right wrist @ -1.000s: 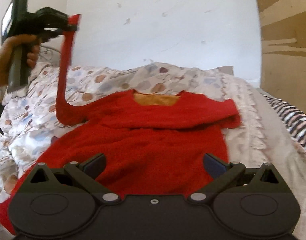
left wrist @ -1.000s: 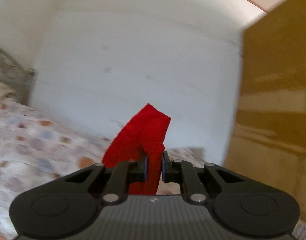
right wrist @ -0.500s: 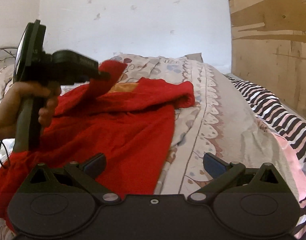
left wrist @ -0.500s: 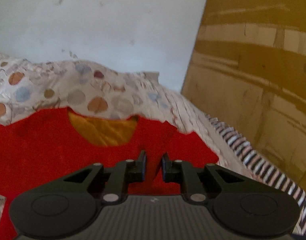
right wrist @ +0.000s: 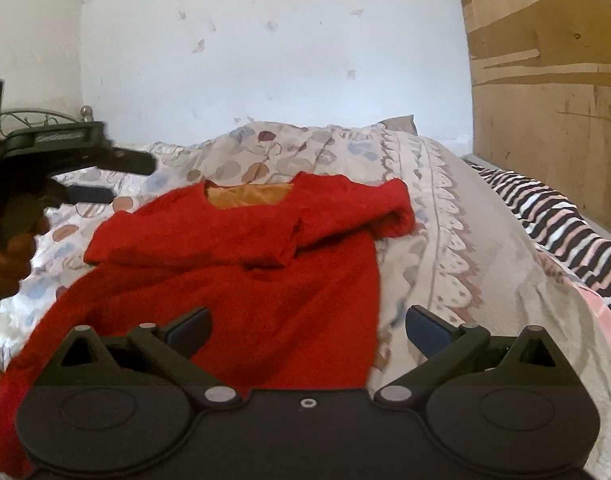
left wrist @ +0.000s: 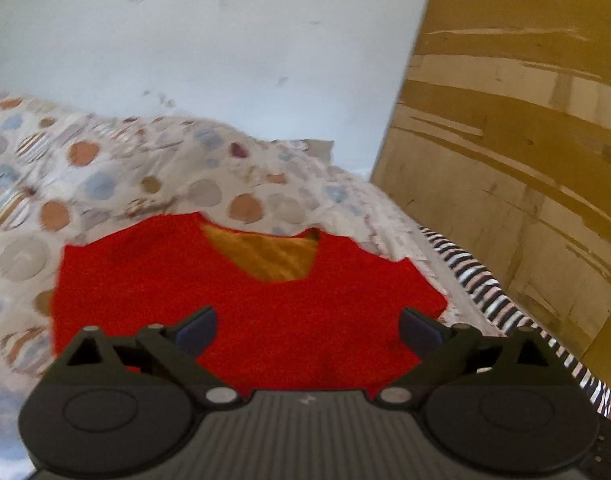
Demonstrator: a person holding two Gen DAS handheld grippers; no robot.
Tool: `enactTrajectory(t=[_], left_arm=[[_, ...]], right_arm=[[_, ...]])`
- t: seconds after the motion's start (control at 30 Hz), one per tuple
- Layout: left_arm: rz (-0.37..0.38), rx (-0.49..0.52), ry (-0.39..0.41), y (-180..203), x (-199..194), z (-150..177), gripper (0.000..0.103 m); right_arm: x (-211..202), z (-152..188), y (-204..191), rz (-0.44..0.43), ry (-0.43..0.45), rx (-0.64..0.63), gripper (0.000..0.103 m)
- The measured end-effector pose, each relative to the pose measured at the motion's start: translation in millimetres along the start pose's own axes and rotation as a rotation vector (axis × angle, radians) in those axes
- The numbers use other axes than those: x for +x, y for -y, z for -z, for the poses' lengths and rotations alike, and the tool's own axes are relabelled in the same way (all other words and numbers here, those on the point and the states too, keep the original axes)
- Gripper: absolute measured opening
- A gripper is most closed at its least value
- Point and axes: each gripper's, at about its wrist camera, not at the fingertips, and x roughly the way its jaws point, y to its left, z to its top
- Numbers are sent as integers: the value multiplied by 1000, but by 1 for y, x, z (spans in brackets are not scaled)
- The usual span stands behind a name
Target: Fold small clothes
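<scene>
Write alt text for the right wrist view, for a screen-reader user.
A red fuzzy sweater with an orange lining lies on a circle-patterned bedsheet, one sleeve folded across its chest. The right gripper hovers over it, jaws wide and empty; the left gripper, hand-held at the left edge, is opening, nothing between its jaws.

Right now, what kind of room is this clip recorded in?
Most likely a bedroom in a home. A red garment lies spread on a bed with a spotted bedspread, a striped blanket runs along its far side, and a metal bed frame stands against the plain white wall.
</scene>
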Motion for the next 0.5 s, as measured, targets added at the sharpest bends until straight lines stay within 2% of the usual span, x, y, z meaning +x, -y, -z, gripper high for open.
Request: enactTrajectory(t=[0.2, 0.27, 0.33, 0.37, 0.5], left_arm=[[-293, -16, -32, -67, -19, 0, 103], [-335, -48, -48, -97, -17, 5, 103], [-343, -96, -50, -129, -13, 11, 100], [-336, -124, -56, -143, -9, 13, 95], [-246, -211, -81, -176, 14, 12, 84]], right_arm=[[35, -26, -10, 2, -70, -89, 103], [55, -38, -9, -20, -84, -78, 103], [79, -51, -8, -40, -99, -59, 103], [93, -57, -8, -37, -115, -55, 103], [142, -70, -10, 12, -148, -93, 103]])
